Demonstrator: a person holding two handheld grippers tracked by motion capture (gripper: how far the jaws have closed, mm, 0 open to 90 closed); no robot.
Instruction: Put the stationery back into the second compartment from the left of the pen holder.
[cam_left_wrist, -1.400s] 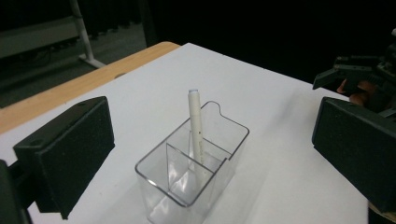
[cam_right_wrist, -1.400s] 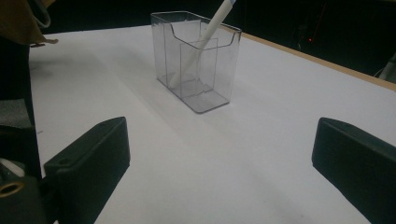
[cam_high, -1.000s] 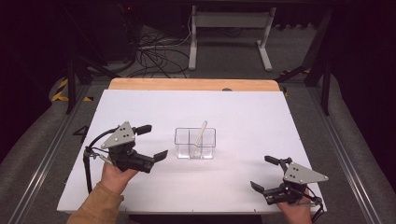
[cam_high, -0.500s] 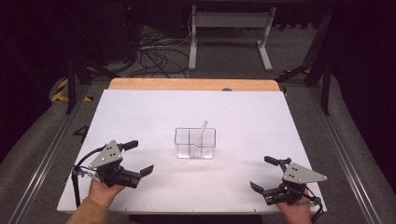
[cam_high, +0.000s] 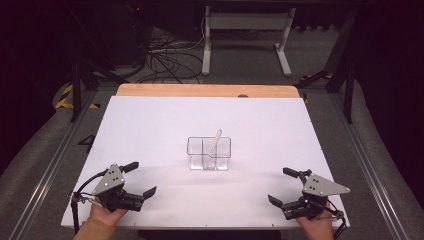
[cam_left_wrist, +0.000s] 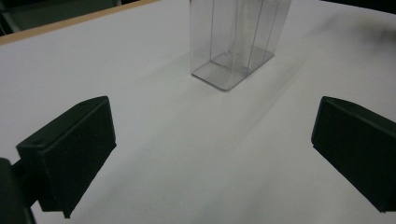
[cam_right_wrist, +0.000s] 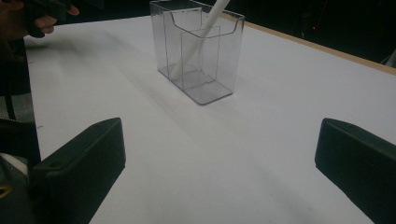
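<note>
A clear plastic box (cam_high: 209, 153) with inner dividers stands at the middle of the white table top (cam_high: 150, 130). A white stick (cam_high: 215, 141) leans inside it, its tip poking above the rim. My left gripper (cam_high: 141, 178) rests open near the front left corner, pointing at the box with nothing between its jaws. My right gripper (cam_high: 280, 185) is open too, at the front right corner. In the left gripper view the box (cam_left_wrist: 236, 42) stands well ahead of the gripper (cam_left_wrist: 212, 154). In the right gripper view the box (cam_right_wrist: 198, 51) and stick (cam_right_wrist: 201, 32) are likewise apart from the gripper (cam_right_wrist: 219, 163).
A wooden strip (cam_high: 200, 90) runs along the table's far edge. Beyond it are floor cables (cam_high: 165, 55) and a white stand's legs (cam_high: 245, 35). Metal rails flank both sides of the table. The other hand (cam_right_wrist: 32, 16) shows at the top left of the right gripper view.
My left gripper has drawn back from beside the box toward the front left corner, still open. The right gripper, the box and the stick have not moved.
</note>
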